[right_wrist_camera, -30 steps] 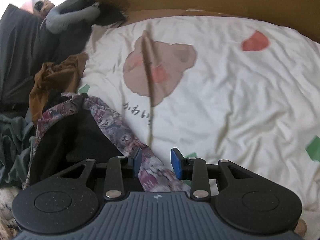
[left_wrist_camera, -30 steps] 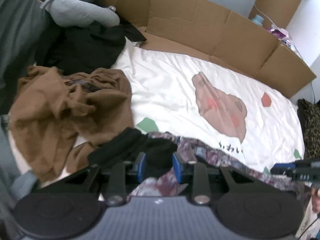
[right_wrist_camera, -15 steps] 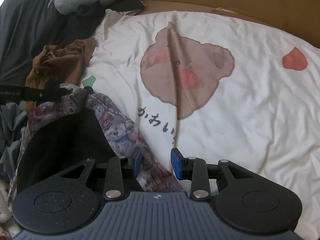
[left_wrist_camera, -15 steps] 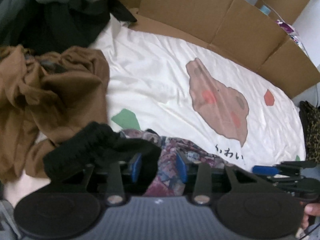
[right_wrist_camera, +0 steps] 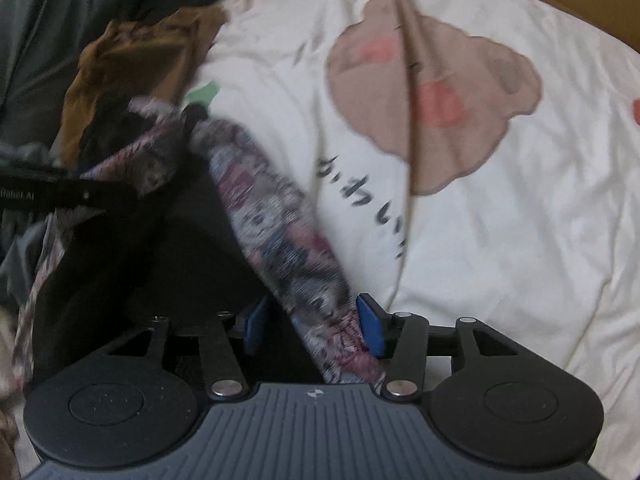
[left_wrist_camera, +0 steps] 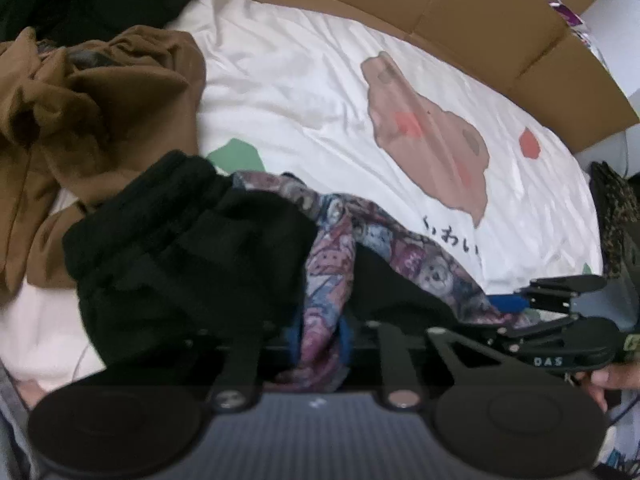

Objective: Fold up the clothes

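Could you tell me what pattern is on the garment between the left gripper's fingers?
A purple-and-blue bear-face print on the garment, clearest in the left wrist view.

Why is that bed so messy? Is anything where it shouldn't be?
Yes. A brown garment lies crumpled in a heap at the sheet's left edge, not folded. A patterned garment with black lining is bunched up in front, and the sheet's bear picture has a raised crease running down it.
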`<state>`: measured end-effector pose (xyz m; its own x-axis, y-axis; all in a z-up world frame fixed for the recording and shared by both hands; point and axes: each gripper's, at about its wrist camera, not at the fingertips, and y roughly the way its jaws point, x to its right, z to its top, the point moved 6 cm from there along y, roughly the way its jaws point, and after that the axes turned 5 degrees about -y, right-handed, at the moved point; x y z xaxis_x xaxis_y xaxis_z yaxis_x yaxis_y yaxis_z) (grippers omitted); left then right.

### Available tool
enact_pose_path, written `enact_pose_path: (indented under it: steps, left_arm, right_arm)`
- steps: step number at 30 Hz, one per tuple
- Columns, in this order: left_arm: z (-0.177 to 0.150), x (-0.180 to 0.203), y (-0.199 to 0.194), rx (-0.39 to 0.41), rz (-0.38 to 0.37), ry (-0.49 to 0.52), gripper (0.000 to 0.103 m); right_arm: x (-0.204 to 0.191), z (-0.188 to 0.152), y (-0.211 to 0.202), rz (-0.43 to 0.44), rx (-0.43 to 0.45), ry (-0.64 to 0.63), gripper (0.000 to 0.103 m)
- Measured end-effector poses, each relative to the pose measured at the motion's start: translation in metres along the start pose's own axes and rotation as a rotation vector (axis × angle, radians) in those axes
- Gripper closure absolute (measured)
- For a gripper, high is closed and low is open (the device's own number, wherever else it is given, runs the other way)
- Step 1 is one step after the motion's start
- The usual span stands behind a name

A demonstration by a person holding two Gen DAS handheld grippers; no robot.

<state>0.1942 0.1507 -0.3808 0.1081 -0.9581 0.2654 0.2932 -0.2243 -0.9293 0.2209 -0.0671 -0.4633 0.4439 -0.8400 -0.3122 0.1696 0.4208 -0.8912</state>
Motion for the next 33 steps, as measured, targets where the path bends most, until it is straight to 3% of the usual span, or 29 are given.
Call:
enact_pose_path:
  steps: [1,2,3,14,25,33]
  left_arm:
    - [-0.002,-0.001,-0.004,-0.001,0.0,-0.003,0.09]
    - [-0.003,-0.002,-0.008,0.0,-0.001,-0.004,0.091]
    - [-0.004,-0.002,-0.013,0.006,-0.001,-0.003,0.091]
    - [0.019,0.004,-0.07,0.129,0.027,0.049,0.094]
    - [0.054,0.056,-0.123,0.26,-0.059,0.116,0.095]
    - [0.059,0.089,-0.149,0.312,-0.101,0.197,0.095]
  right_arm:
    - [-0.001,-0.001,-0.001,0.0,-0.007,-0.002,0.064]
    - [0.0,-0.003,-0.001,-0.008,-0.017,0.004,0.089]
    - [0.001,-0.004,-0.002,-0.014,-0.025,0.011,0.1]
    - [0.036,-0.022,-0.065,-0.09,0.067,0.138,0.103]
    - [0.086,-0.059,-0.148,-0.185,0.196,0.307,0.103]
    - [0.125,-0.102,-0.214,-0.272,0.301,0.437,0.103]
